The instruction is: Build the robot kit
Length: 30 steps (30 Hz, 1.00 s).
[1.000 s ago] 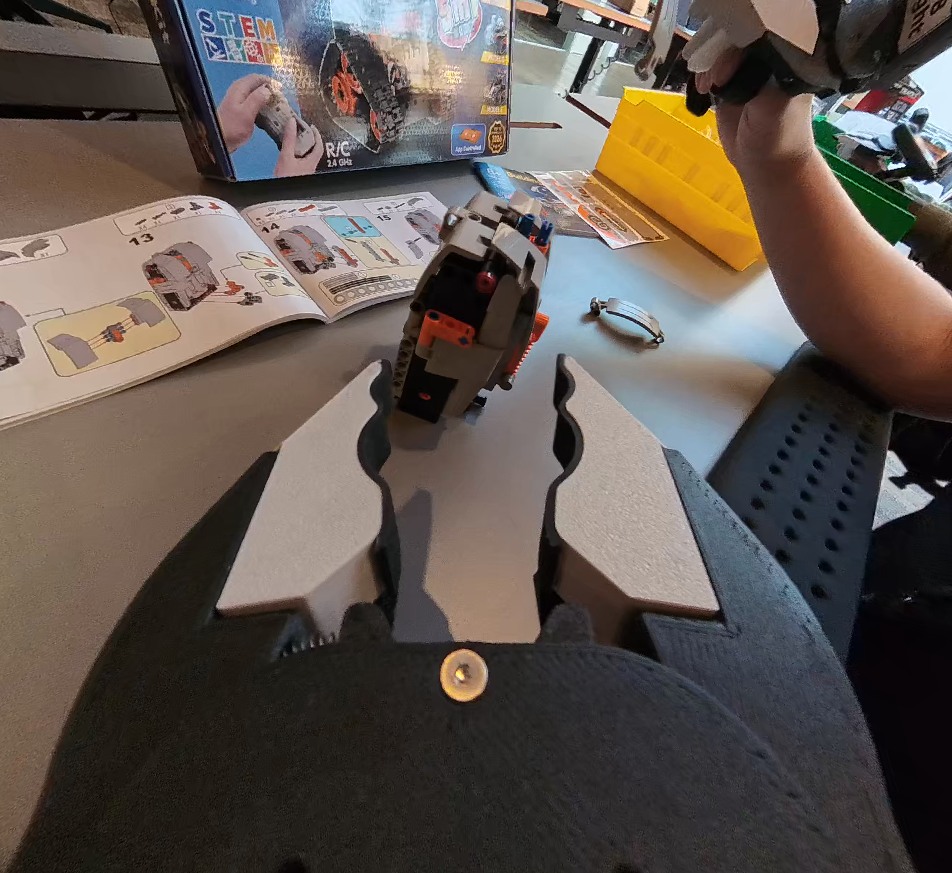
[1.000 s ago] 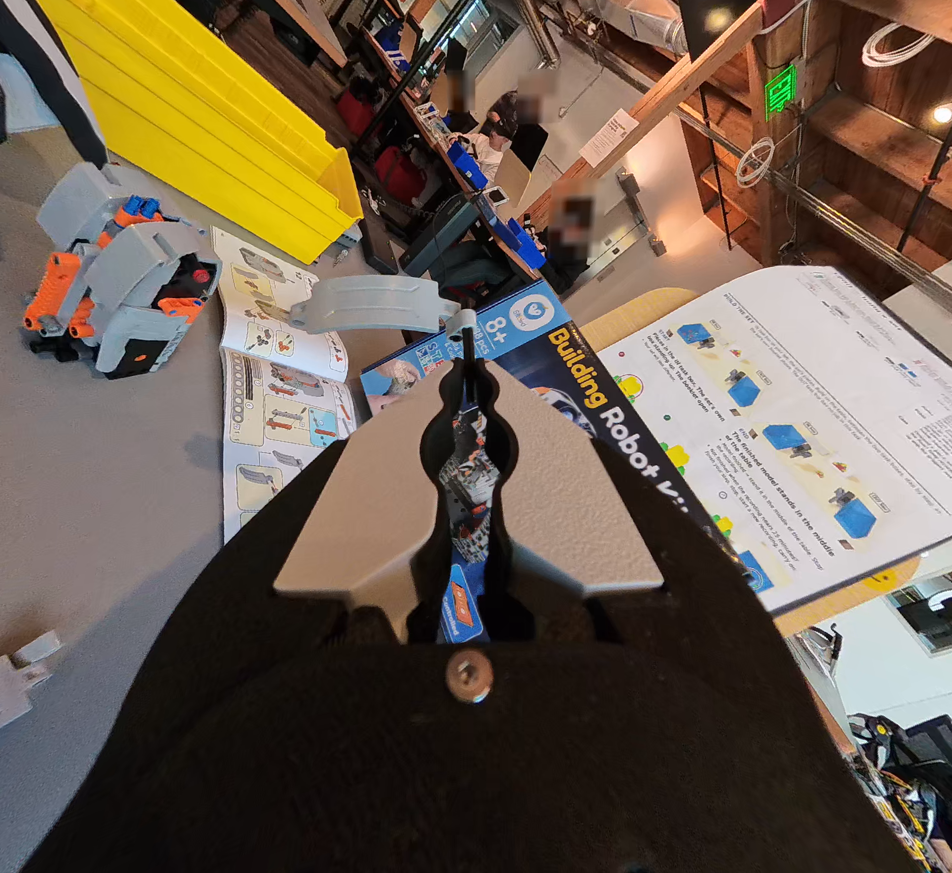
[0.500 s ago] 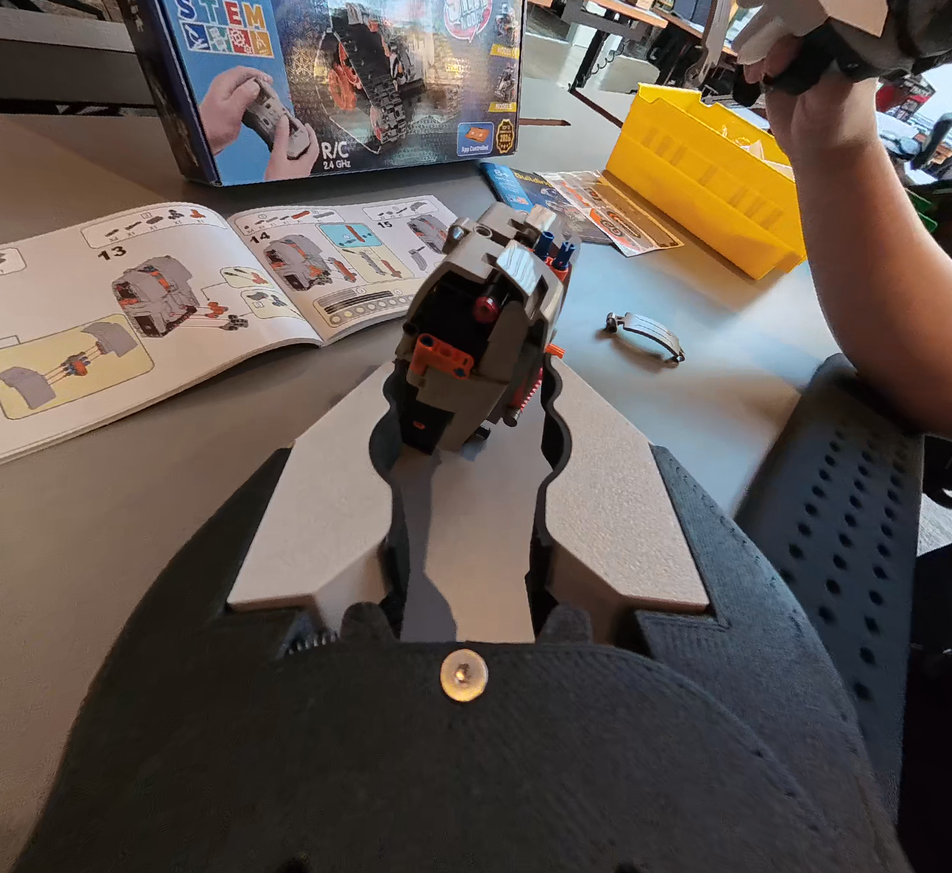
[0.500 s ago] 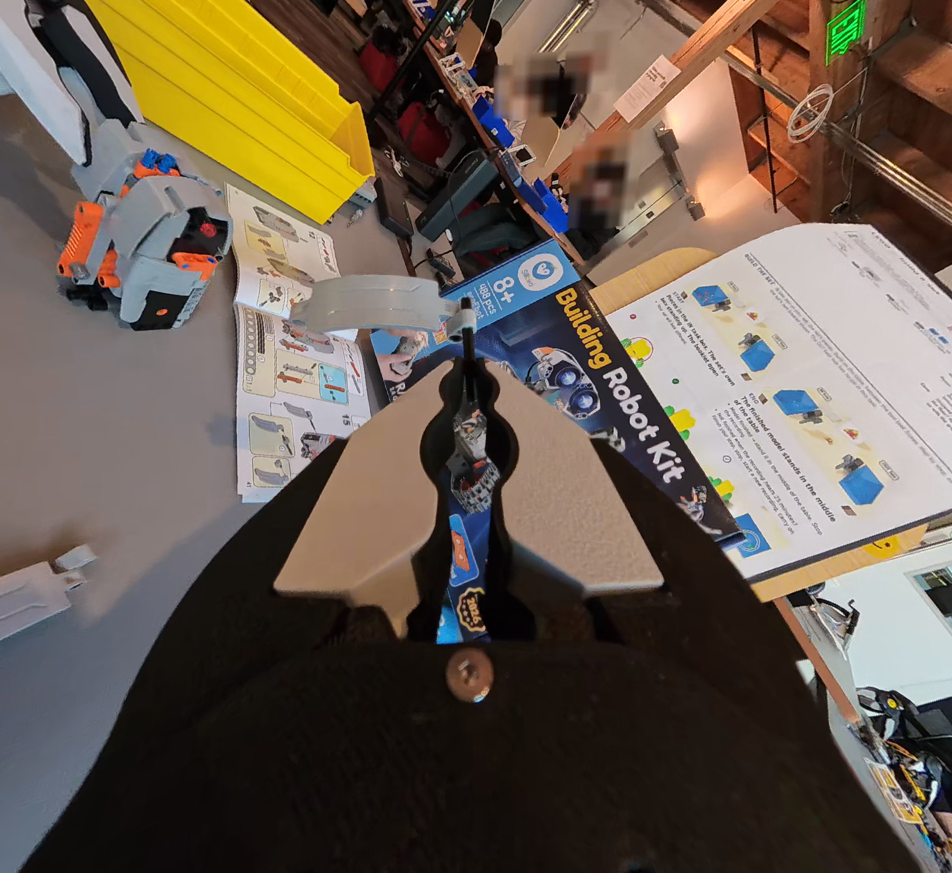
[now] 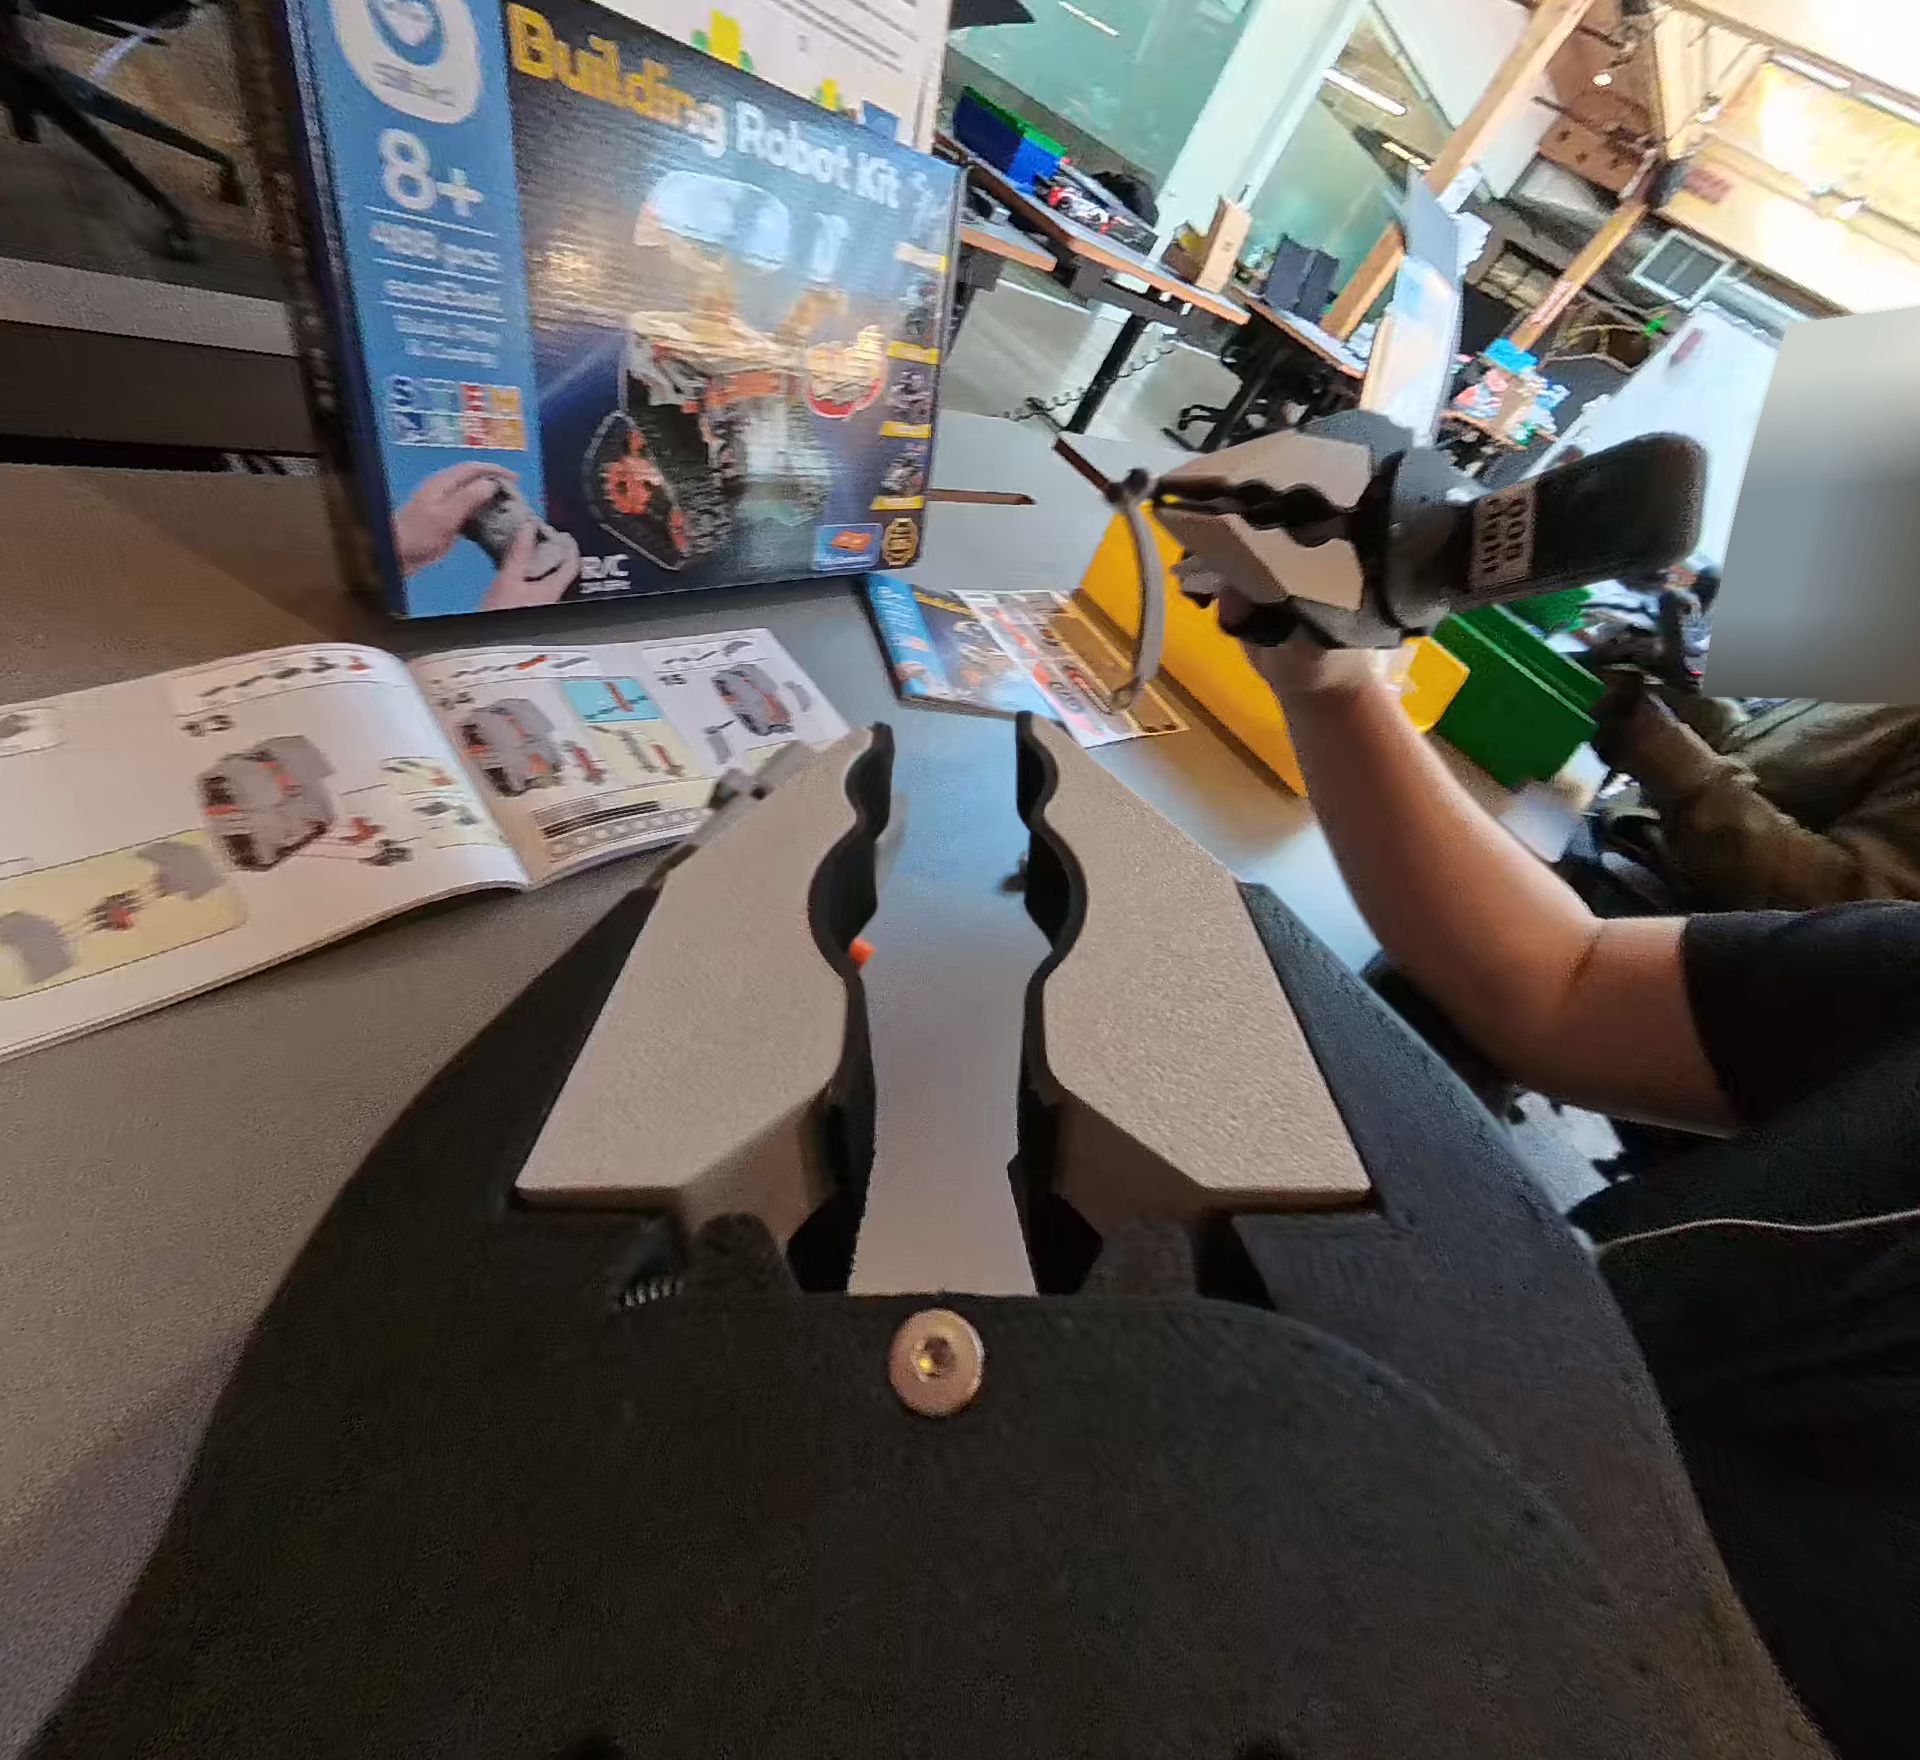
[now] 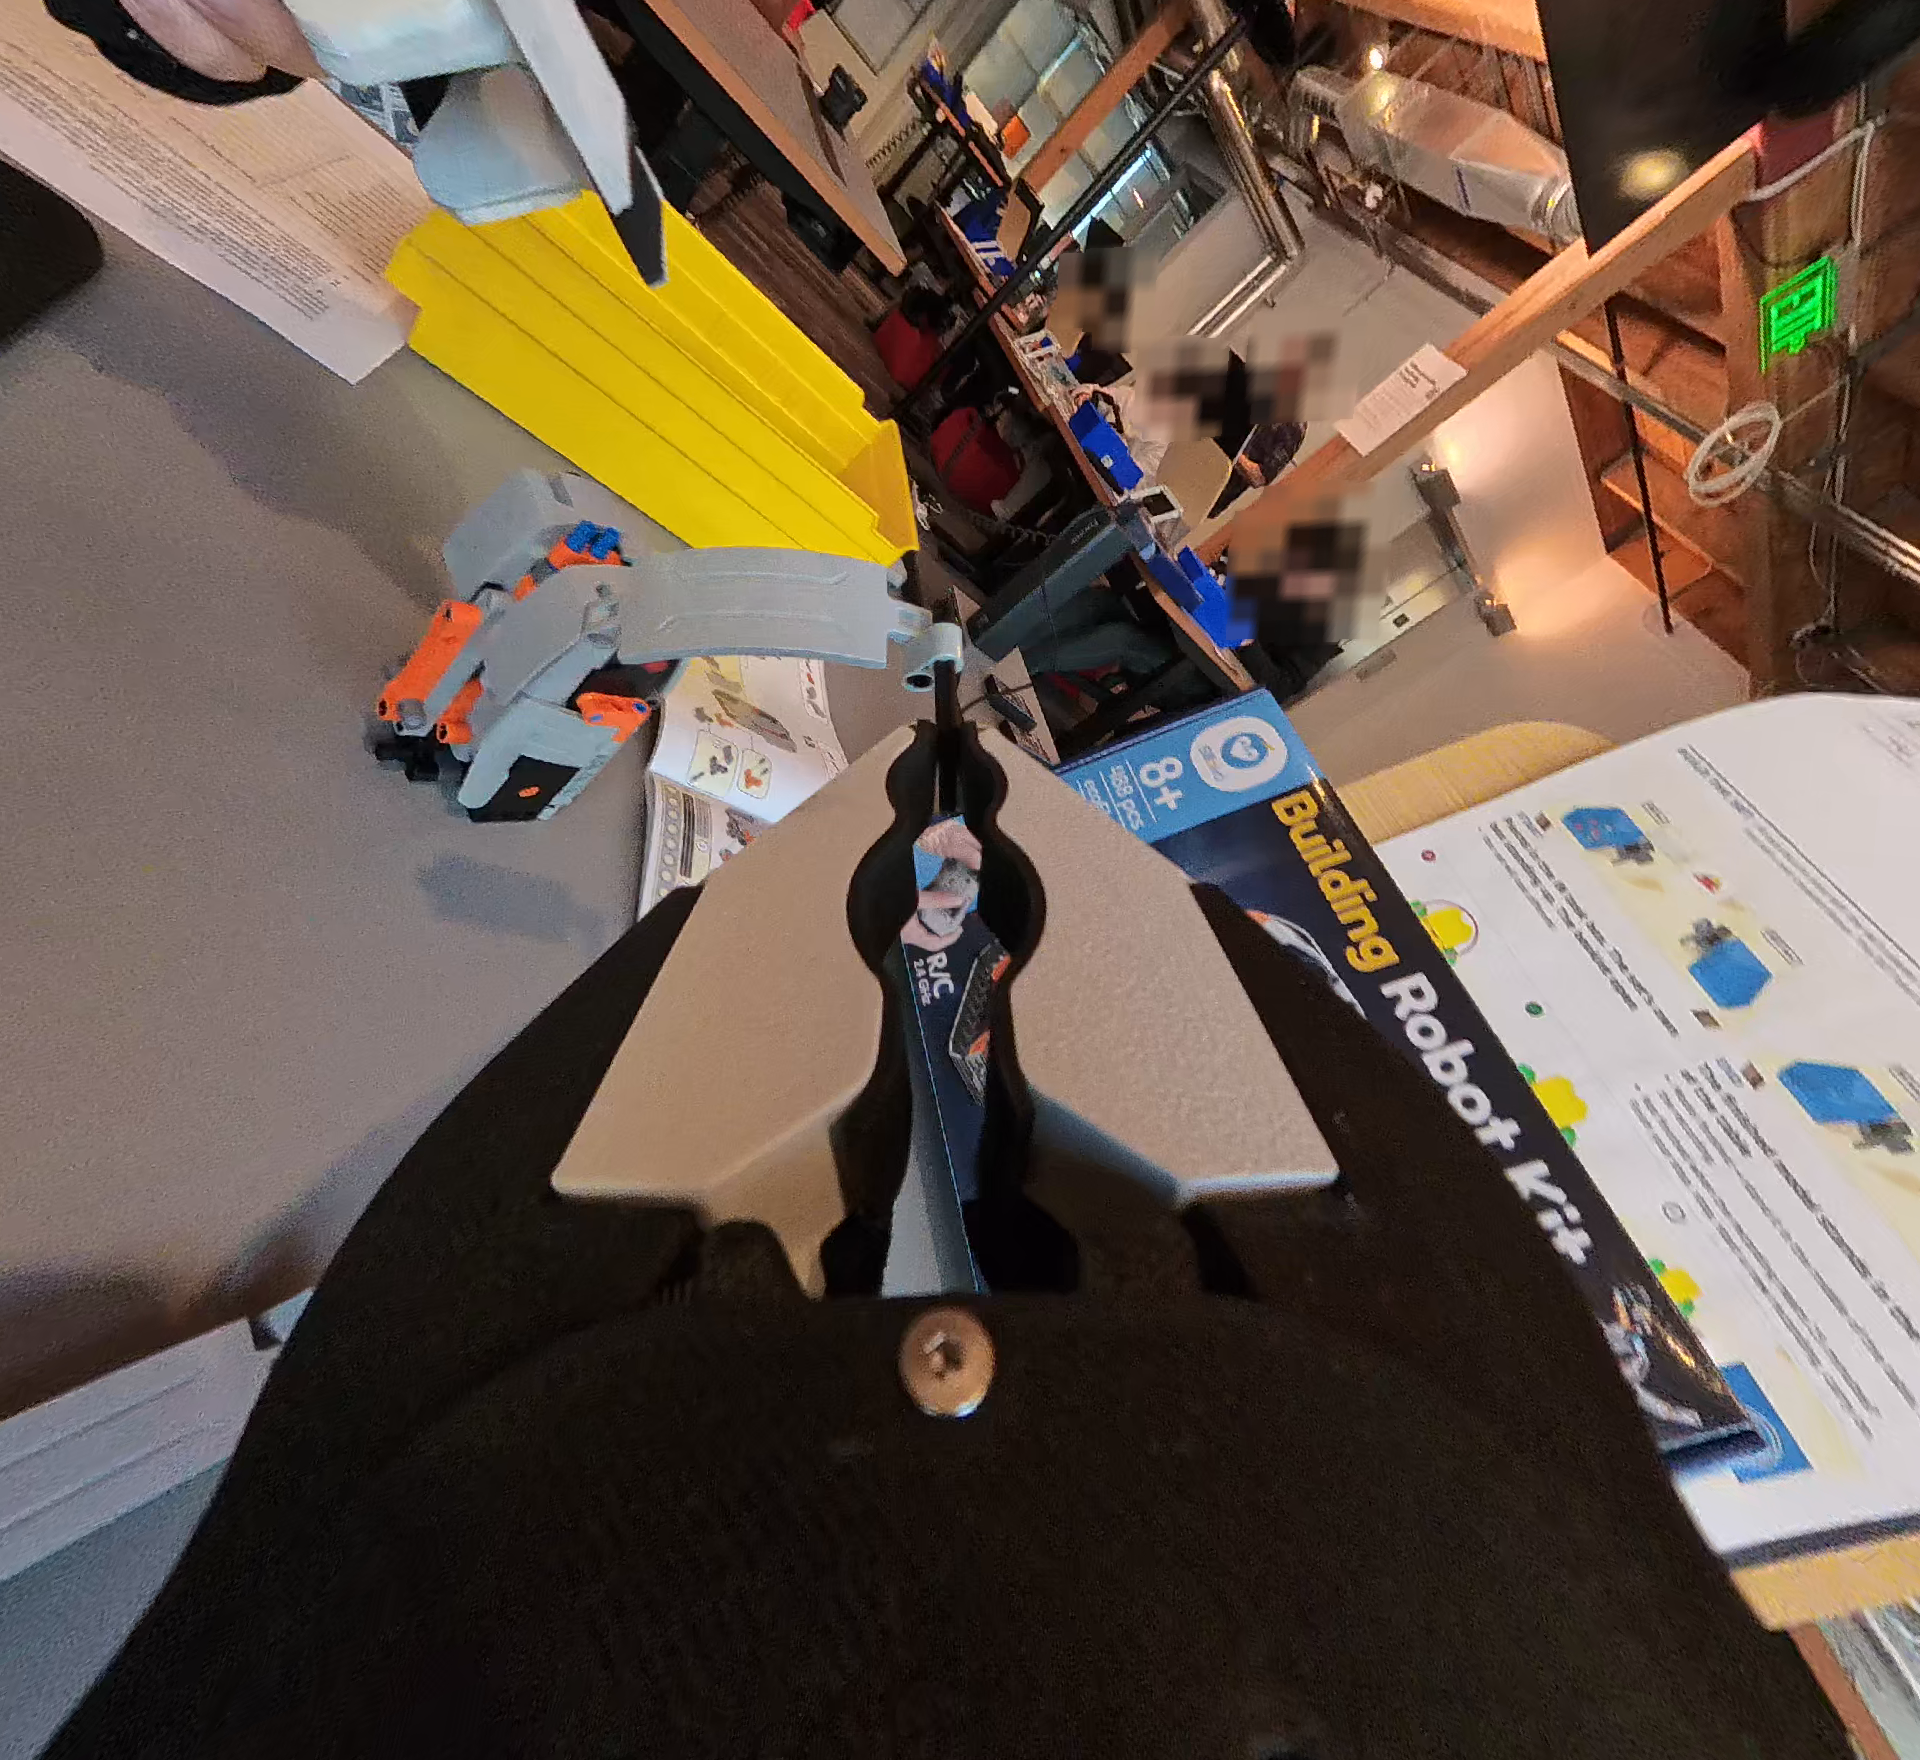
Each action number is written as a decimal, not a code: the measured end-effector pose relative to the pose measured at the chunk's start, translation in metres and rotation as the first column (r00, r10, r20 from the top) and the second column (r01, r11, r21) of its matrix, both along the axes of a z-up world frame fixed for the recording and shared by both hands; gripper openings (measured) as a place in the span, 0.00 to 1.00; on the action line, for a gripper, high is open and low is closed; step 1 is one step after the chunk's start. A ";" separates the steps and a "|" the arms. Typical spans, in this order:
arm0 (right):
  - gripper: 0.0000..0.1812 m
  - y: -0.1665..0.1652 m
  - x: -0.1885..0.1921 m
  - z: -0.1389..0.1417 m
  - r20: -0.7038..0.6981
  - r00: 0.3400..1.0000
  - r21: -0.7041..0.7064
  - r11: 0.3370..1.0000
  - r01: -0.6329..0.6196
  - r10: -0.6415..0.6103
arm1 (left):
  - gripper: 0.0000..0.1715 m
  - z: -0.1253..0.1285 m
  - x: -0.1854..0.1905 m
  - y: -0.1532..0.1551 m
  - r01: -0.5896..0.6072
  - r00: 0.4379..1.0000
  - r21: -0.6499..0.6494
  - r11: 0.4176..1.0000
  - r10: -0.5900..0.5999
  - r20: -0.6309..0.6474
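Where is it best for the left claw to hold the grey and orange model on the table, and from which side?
Probably the model's two flat grey side panels, at mid-body, with the open left claw coming down from above. It rests on the table with these panels facing outward; the orange pins at its end look small and uneven.

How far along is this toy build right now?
Done: a grey and orange model sits partly built on the table. In hand: the right gripper is shut on the pin of a curved grey panel, held in the air. The left gripper is open, holding nothing. Left: the panel is not yet attached.
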State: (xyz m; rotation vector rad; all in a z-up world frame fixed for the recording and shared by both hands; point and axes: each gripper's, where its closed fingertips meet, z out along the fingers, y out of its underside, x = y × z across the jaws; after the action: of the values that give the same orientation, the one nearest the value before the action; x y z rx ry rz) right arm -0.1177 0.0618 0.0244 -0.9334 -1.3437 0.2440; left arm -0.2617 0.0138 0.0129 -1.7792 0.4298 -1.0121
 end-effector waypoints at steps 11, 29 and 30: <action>0.01 -0.034 -0.049 -0.030 -0.045 0.993 -0.097 0.989 -0.115 0.111 | 0.04 -0.010 0.026 -0.022 0.180 0.980 -0.037 0.983 -0.176 0.093; 0.01 -0.016 0.046 -0.068 -0.089 0.993 -0.286 0.957 0.048 -0.076 | 0.01 -0.024 -0.029 -0.062 0.167 0.986 0.015 0.986 -0.168 0.026; 0.01 -0.015 0.047 -0.070 -0.089 0.993 -0.293 0.955 0.048 -0.077 | 0.02 -0.023 -0.034 -0.062 0.145 0.989 0.023 0.989 -0.145 0.011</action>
State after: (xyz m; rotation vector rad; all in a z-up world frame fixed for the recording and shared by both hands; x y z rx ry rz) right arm -0.0707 0.0468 -0.0452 -1.1929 -1.2033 0.4428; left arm -0.2954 -0.0481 -0.0099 -1.7404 0.5670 -1.1155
